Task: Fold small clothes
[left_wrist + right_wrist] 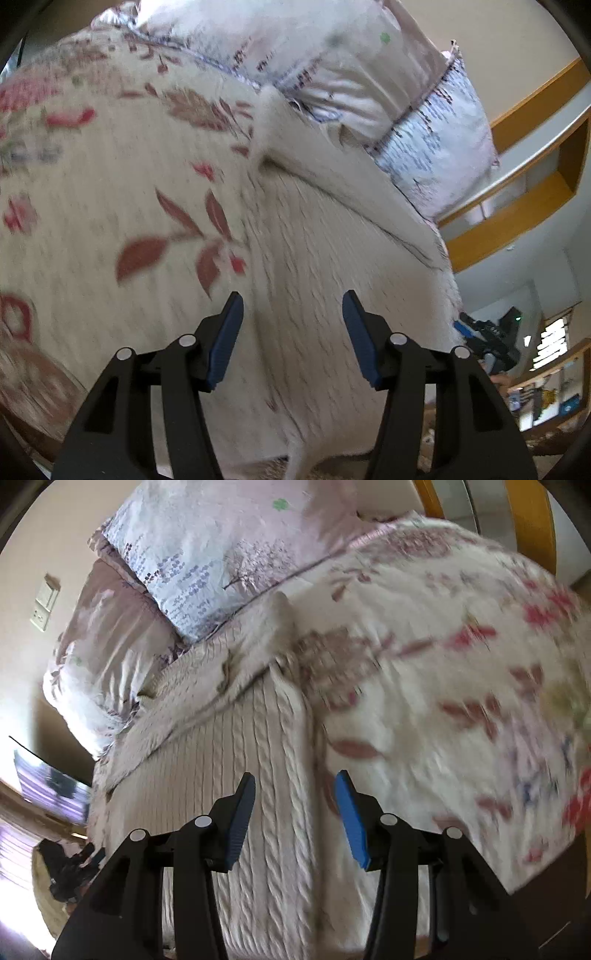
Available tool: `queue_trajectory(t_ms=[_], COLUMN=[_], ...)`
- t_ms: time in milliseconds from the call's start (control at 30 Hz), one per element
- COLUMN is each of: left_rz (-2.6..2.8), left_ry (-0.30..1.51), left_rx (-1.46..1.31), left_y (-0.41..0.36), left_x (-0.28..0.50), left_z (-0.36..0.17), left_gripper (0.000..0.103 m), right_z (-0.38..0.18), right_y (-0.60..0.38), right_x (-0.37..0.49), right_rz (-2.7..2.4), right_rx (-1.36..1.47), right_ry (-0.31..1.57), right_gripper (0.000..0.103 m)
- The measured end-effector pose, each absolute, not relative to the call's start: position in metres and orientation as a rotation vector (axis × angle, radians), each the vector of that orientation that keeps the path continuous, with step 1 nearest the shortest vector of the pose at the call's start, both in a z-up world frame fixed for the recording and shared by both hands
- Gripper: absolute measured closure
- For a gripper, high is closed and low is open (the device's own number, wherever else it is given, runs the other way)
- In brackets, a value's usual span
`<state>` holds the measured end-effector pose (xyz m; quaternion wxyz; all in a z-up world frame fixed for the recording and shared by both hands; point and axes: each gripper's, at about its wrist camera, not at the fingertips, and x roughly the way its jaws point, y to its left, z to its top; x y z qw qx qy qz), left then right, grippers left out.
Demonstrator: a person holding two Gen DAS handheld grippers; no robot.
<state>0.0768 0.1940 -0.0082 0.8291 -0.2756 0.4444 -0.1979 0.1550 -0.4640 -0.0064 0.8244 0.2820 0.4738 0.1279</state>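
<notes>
A cream cable-knit sweater lies spread on a bed, on top of a white bedspread printed with red and pink flowers and brownish leaves; in the right wrist view its knitted body fills the near left, with a thick braided band running from near to far along its right edge, just beside the bare floral cloth; farther away a part of it lies folded across at a slant, reaching toward the pillows.

The right gripper hangs above that braided edge with its blue-padded fingers parted and nothing pinched between them; the pads are clear of the knit.

In the left wrist view the sweater fills the middle and right, with the floral bedspread to its left and a pillow at the far side; the left gripper is likewise released, its fingers apart above the cloth, gripping nothing; this view is blurred.

A wooden shelf shows at the far right.
</notes>
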Motion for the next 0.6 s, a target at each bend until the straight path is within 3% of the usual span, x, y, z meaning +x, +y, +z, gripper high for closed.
queue_trajectory(t_ms=[167,233,400,600], left_rz=[-0.455,-0.474,-0.528,-0.617], left_ry=[0.932,0.934,0.924,0.941], left_rx=[-0.613,-0.636,-0.647,-0.729], left_y=[0.187,0.187,0.18,0.176], left_x=[0.059,0.053,0.033,0.013], left_z=[-0.013,-0.016,-0.019,-0.033], left_gripper=[0.049,0.054,0.062,0.069], right_z=[-0.021,-0.023,-0.03,-0.037], right_y=[-0.463,-0.461,-0.451,-0.445], right_x=[0.131,0.123,0.108,0.09], right_rz=[0.358,0.399,0.518,0.606], right_rx=[0.639,0.656,0.719,0.745], right_ry=[1.034,1.024,1.033,1.035], right_gripper=[0.056,0.056,0.067,0.071])
